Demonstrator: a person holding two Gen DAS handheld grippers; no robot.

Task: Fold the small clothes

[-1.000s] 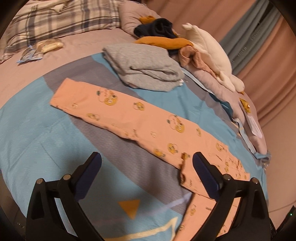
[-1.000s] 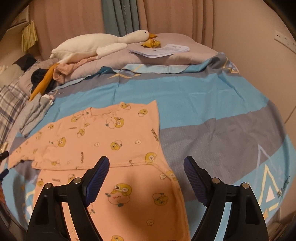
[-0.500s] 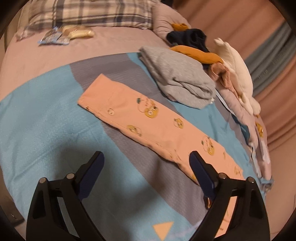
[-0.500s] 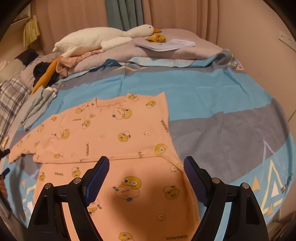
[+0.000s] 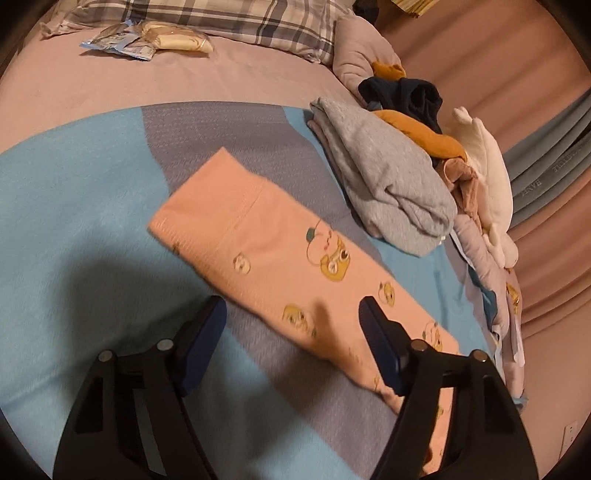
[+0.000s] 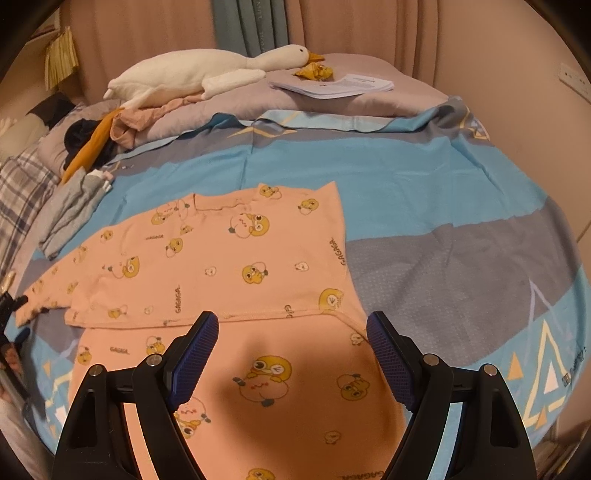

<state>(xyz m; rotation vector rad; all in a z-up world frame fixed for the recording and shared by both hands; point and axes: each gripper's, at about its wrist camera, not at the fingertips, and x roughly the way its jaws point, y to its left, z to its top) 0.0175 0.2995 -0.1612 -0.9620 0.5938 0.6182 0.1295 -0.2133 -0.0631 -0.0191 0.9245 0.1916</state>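
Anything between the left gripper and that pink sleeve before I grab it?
Nothing visible. The left gripper hangs over the sleeve, which lies flat on the blanket; its jaws are closing, pads not yet on cloth. The grey clothes lie off to the side.

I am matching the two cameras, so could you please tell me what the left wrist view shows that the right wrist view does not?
Only the left wrist view: the sleeve cuff close up, a plastic packet near the plaid pillow, and the left claw, closing, sleeve between its fingers.

Only the right wrist view: the shirt body, the paper stack, and the right claw, open.

Both: the grey folded garment and the plush goose.
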